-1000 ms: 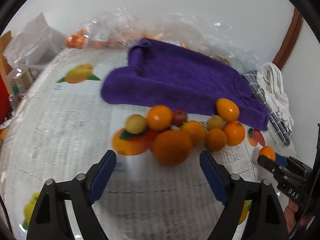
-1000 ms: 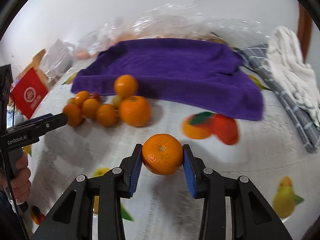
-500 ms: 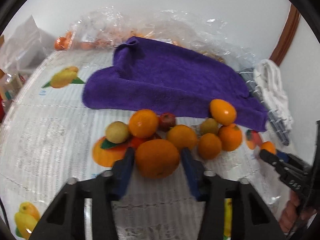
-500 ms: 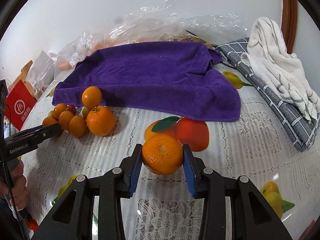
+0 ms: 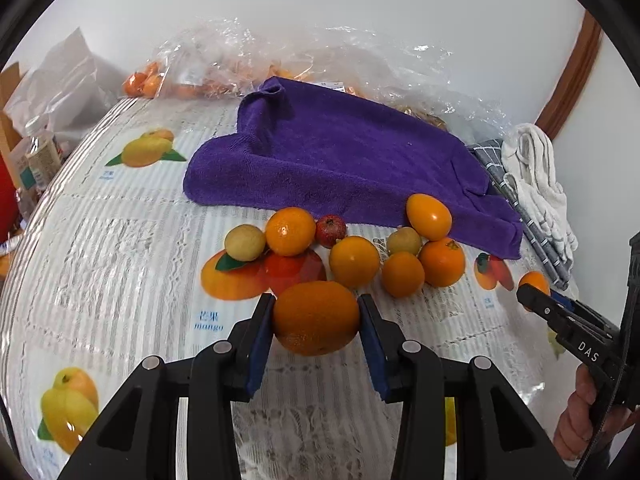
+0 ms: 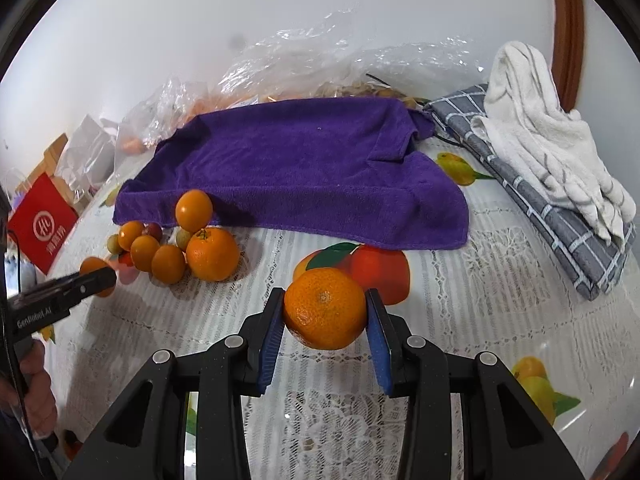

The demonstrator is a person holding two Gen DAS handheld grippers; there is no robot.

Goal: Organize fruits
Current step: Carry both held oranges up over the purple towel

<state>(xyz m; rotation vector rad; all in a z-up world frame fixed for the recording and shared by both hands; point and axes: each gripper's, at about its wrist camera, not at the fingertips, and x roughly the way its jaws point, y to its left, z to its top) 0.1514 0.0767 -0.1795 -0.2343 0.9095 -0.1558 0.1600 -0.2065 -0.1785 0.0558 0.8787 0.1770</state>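
My left gripper point(image 5: 317, 320) is shut on a large orange point(image 5: 316, 312), its blue pads pressing both sides at the near edge of a fruit pile point(image 5: 356, 260). That pile holds several oranges, two pale yellow-green fruits point(image 5: 245, 242) and a small red fruit point(image 5: 330, 230), all just in front of a purple towel point(image 5: 340, 160). My right gripper point(image 6: 325, 316) is shut on a tangerine point(image 6: 325, 308), held over the fruit-printed tablecloth point(image 6: 460, 320) to the right of the same pile point(image 6: 192, 252). Each gripper shows at the edge of the other's view, the right gripper point(image 5: 538, 302) and the left gripper point(image 6: 96, 280).
Clear plastic bags point(image 5: 248, 64) with more small oranges lie behind the towel by the wall. A grey checked cloth point(image 6: 560, 216) with a white towel point(image 6: 540, 136) on it lies at the right. A red package point(image 6: 40, 224) and a bottle point(image 5: 40, 156) stand at the left.
My left gripper moved in on the pile and shut on the large orange. My right gripper kept its hold on the tangerine while its view swung a little to the right.
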